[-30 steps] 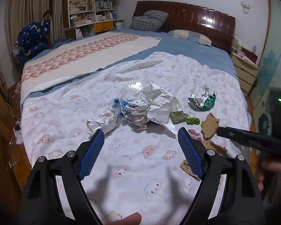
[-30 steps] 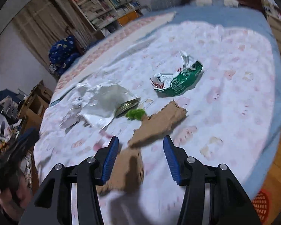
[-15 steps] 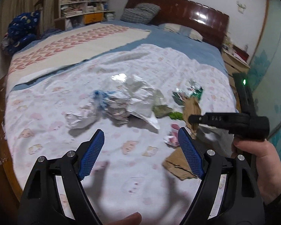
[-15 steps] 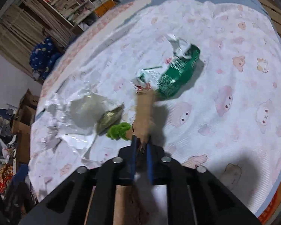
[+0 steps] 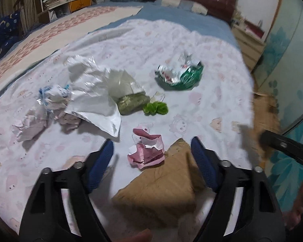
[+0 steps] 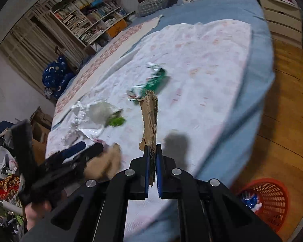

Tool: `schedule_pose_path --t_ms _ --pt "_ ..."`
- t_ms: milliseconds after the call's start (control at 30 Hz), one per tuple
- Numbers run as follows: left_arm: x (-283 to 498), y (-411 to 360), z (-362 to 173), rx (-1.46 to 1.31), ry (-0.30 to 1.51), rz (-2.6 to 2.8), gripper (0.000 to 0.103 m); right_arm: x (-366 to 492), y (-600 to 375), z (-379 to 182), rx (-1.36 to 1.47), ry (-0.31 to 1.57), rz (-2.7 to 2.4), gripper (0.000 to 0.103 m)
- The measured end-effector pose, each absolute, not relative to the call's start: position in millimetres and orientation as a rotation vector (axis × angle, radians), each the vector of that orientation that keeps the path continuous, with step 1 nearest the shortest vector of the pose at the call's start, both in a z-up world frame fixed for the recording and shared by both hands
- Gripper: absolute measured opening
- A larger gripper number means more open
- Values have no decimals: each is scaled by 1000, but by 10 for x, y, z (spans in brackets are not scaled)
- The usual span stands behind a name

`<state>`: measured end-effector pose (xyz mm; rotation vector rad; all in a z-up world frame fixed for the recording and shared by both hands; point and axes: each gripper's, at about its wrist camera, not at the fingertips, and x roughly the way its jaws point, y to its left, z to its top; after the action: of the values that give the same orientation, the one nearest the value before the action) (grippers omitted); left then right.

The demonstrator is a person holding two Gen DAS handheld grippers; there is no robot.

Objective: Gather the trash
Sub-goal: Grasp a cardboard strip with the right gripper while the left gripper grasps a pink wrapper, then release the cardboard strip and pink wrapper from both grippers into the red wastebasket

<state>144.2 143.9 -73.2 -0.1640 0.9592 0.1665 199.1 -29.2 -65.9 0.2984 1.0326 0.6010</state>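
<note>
Right hand-held gripper [image 6: 152, 157] clamps cardboard strip [image 6: 149, 119], strip projecting forward.

The left tongs [image 5: 151, 157] hang over the bed [image 5: 202, 64], jaws closing around a crumpled pink wrapper [image 5: 146, 153] and the tip of a brown cardboard piece [image 5: 161, 187], pads not yet touching. Beyond lie a green wrapper [image 5: 179, 76], white plastic [image 5: 91, 92] and a green tuft [image 5: 155, 107].

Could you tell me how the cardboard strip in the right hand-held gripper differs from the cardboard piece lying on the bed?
The cardboard strip is narrow, lifted off the bed, clamped in the right hand-held gripper. The cardboard piece is broad, lies flat on the sheet, ungripped. Both are torn brown cardboard.
</note>
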Motion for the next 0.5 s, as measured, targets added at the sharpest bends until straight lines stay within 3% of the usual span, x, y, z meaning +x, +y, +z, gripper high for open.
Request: schedule_pose_path --t_ms 33,67,200,500 --pt "1482 1433 -792 -160 980 179 43 1985 -376 -688 306 1035 596 7" --pt "1517 1446 -842 -157 998 193 34 1978 -467 -718 317 1040 587 7" --pt "1548 1470 -820 -176 964 194 22 1959 -665 -715 319 1024 575 7" --pt "1129 1230 -175 -103 797 198 20 1700 -1023 -369 264 928 545 7"
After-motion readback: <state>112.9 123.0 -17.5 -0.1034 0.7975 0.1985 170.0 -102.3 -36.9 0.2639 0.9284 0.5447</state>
